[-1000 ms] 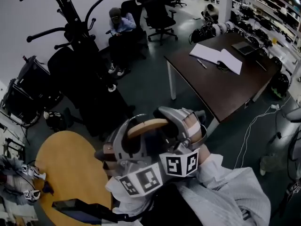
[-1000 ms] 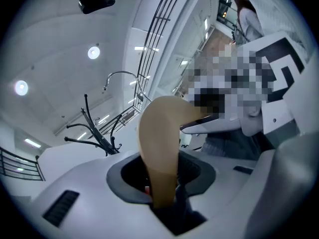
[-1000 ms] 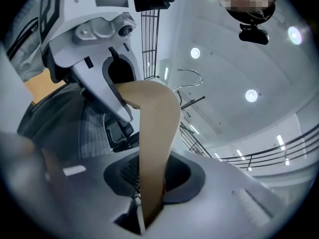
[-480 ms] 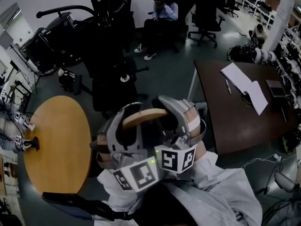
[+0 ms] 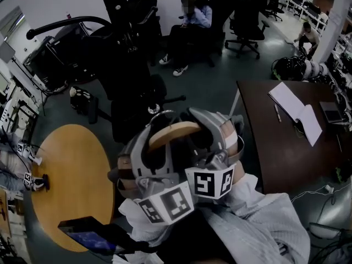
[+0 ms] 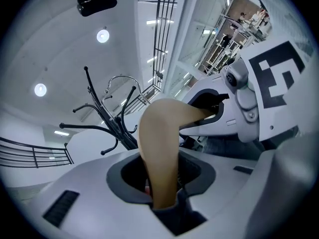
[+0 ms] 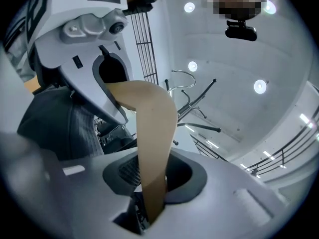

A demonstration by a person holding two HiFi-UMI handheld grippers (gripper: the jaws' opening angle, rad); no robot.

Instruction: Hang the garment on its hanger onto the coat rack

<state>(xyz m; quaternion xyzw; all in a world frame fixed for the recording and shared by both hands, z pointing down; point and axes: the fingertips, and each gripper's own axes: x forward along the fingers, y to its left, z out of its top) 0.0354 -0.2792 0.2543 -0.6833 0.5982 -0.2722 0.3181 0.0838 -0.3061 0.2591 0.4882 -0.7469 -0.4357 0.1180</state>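
Tan arched wooden hanger (image 5: 173, 133) held crosswise in front of me, just short of the black coat rack (image 5: 115, 4).

Its long axis runs left to right, the arch bowed away from me and the silver hook (image 5: 157, 113) towards the rack. My left tongs (image 5: 149, 147) are clenched on one end. My right tongs (image 5: 213, 143) are easing apart, with the other end between the jaws. A round orange wooden table (image 5: 71, 175) sits at my left, a dark brown desk (image 5: 286, 147) at my right, and grey floor (image 5: 209, 87) lies beyond.
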